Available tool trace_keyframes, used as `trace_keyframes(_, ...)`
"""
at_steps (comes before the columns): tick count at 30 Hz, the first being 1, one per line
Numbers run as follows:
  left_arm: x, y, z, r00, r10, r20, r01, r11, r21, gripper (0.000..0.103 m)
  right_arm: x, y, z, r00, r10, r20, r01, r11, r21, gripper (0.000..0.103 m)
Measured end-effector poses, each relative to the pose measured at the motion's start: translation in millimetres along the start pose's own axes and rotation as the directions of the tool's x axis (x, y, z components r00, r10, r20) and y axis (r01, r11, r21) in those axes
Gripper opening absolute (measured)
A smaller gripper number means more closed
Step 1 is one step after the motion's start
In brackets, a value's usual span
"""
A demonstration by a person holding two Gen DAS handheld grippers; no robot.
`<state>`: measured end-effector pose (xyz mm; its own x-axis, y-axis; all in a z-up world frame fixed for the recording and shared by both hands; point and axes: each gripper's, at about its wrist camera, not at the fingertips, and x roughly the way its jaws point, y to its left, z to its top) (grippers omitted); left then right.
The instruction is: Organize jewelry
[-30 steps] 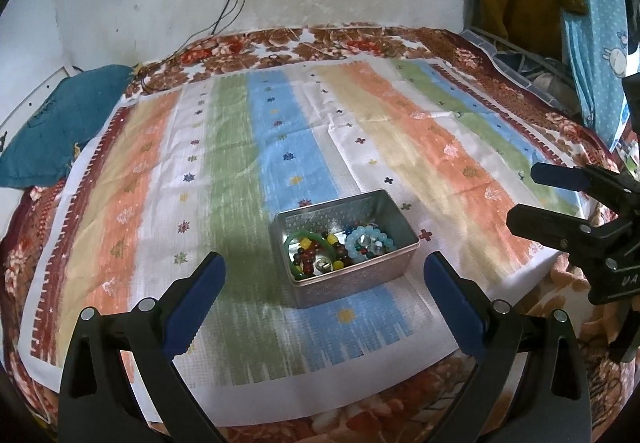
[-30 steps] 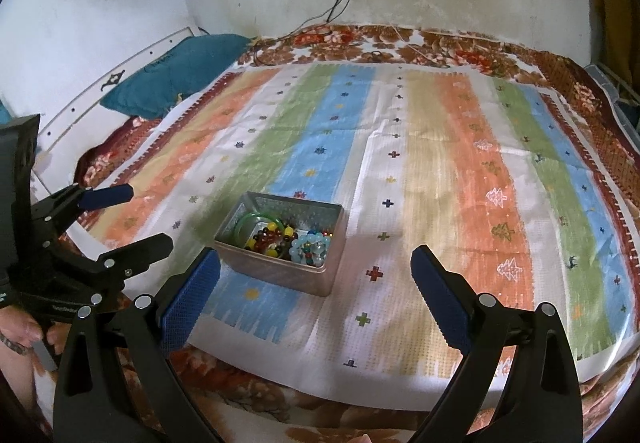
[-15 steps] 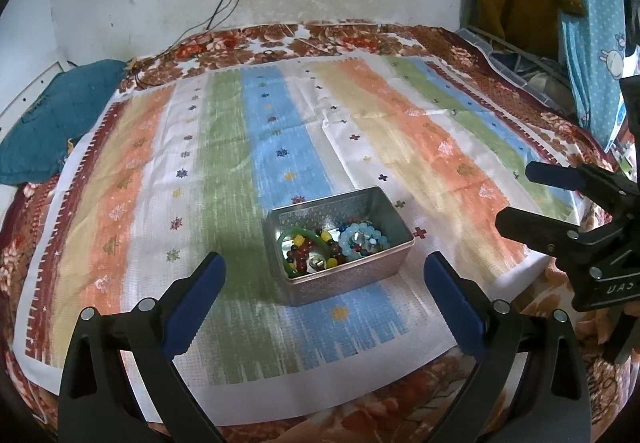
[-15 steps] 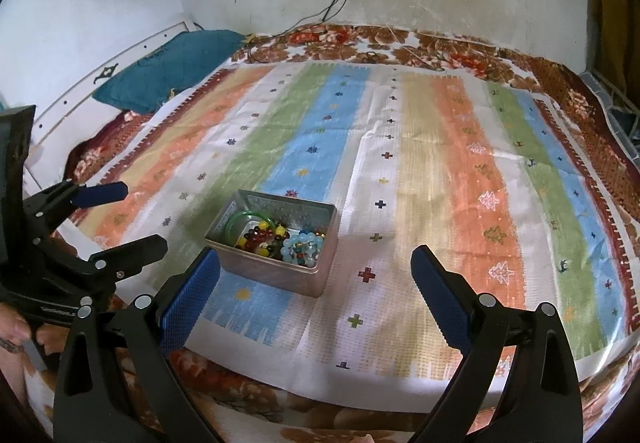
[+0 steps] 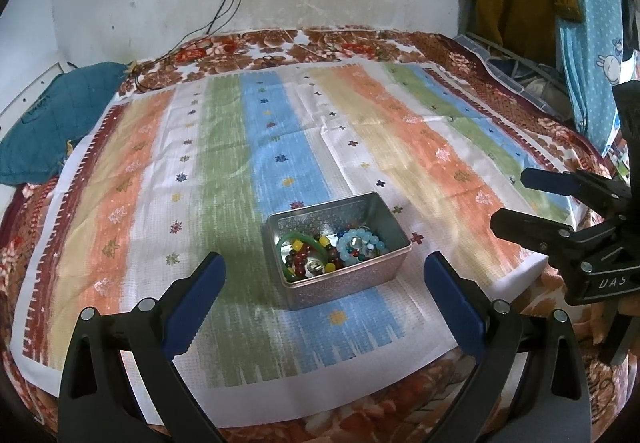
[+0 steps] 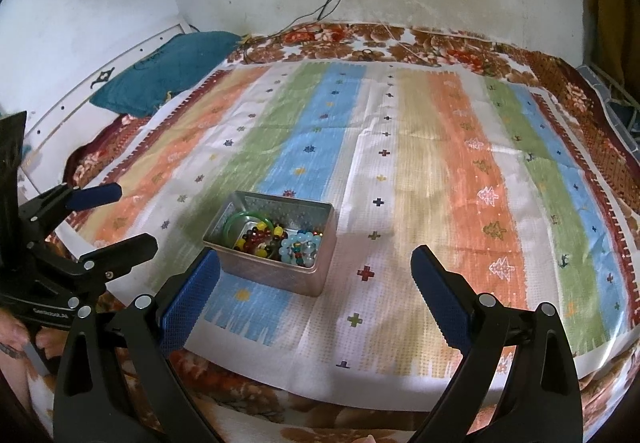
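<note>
Striped bedspread [image 5: 280, 147] covers the bed, metal tin [image 5: 340, 251] sitting near its front edge with a green bangle [image 5: 298, 243], light-blue bead bracelet [image 5: 362, 243] and mixed beads inside. Both my left gripper [image 5: 324, 291] and right gripper [image 6: 316, 283] hover spread wide, fingers [image 5: 196, 299] released, holding nothing.

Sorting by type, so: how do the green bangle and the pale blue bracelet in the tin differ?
The green bangle is one smooth ring; the pale blue bracelet is a string of round beads. The bangle leans at the tin's left end, the bracelet at its right. Both are loops inside the tin.
</note>
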<state>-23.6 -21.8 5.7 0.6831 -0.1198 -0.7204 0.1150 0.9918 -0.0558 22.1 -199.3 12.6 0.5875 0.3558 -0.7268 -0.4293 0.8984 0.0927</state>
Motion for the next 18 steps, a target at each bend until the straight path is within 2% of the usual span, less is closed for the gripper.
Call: trace_keyframes(18, 0.1, 0.2, 0.9, 1.0, -0.002, 0.002, 0.002, 1.0, -0.001, 0.097, -0.3, 3.6, 0.0, 1.0, 0.006, 0.0, -0.006, 1.0, -0.005, 0.097)
